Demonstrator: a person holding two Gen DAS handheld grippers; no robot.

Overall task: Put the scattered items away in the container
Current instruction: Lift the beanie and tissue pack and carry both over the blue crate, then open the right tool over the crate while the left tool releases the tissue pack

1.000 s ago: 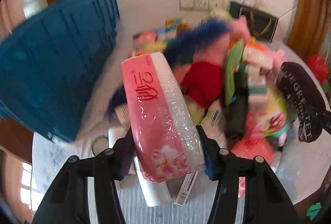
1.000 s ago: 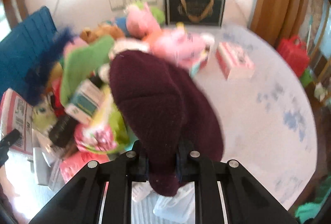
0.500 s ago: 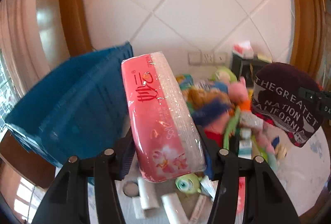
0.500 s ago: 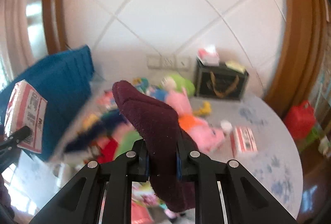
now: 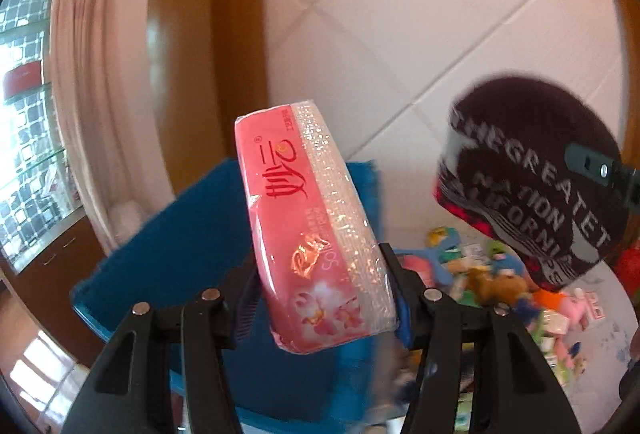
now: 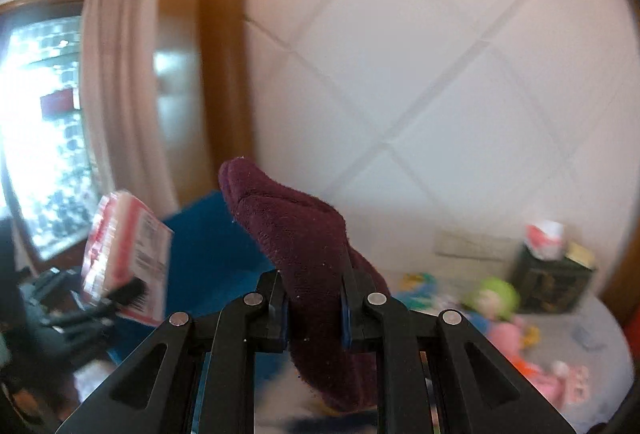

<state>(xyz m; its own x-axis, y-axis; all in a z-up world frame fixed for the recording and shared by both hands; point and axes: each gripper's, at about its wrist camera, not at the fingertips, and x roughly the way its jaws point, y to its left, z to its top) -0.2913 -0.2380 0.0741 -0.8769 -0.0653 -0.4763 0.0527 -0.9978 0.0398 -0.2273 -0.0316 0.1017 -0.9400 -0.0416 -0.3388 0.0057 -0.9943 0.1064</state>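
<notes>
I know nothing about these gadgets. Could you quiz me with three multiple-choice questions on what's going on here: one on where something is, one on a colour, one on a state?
1. Where is the blue bin?
A. Behind the tissue pack
B. On top of the toy pile
C. Hanging on the wall

2. What colour is the hat?
A. Yellow
B. Dark maroon
C. White

3. What is the left gripper doing?
A. Open and empty
B. Shut on the tissue pack
C. Shut on a plush toy

Answers:
1. A: the left view shows the bin behind the tissue pack.
2. B: both views show dark maroon fabric in the right gripper.
3. B: its fingers press the pack's two sides, holding it in the air.
</notes>
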